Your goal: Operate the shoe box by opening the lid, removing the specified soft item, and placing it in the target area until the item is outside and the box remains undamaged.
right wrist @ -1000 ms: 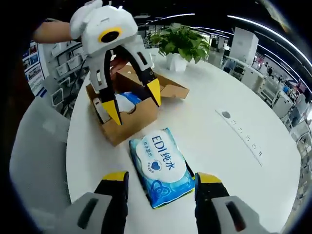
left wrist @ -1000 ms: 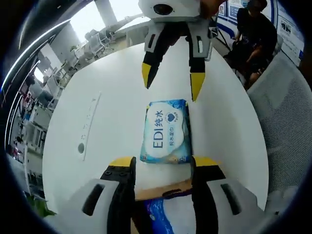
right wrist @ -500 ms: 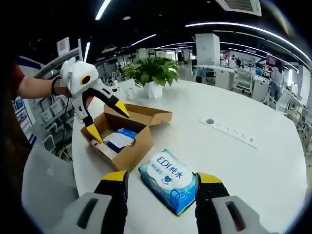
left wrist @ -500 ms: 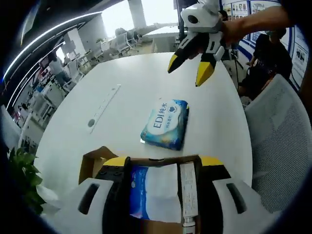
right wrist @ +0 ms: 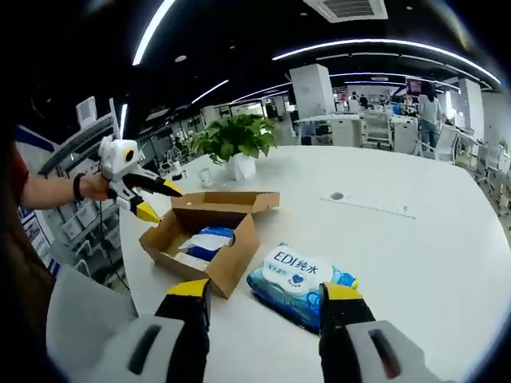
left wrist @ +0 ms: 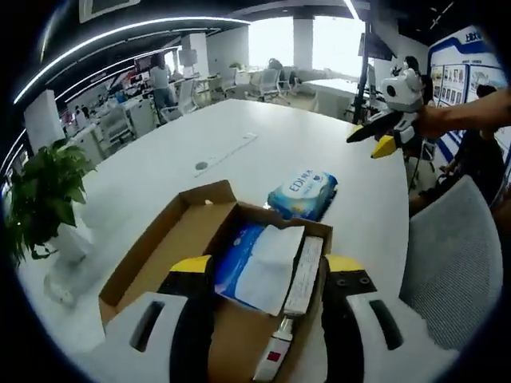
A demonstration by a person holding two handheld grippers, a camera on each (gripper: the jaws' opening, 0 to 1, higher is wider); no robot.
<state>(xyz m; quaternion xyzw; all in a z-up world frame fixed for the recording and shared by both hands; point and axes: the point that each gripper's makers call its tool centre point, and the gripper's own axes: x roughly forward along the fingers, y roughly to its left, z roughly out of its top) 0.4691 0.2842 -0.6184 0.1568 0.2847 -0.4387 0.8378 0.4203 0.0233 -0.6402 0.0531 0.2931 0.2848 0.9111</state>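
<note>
Resting outside the box, wet wipes pack on the white table, both tongs released and empty.

Lying flat just beside the open shoe box [right wrist: 209, 239], the blue EDI wet wipes pack [right wrist: 301, 275] sits on the round white table [right wrist: 415, 255]; this looks like the soft item already placed in its target area. The box lid [right wrist: 227, 199] is folded back, and a blue-and-white pack [left wrist: 257, 263] and a slim white tube-like item [left wrist: 297, 279] remain inside; the cardboard looks undamaged. The left gripper [right wrist: 152, 199] hovers above the box's far side, jaws parted with nothing between them. The right gripper [left wrist: 375, 137] hangs in the air beyond the pack, jaws also spread and empty, likely clear so nothing gets nudged. A potted plant [right wrist: 235, 144] stands well behind the box.
</note>
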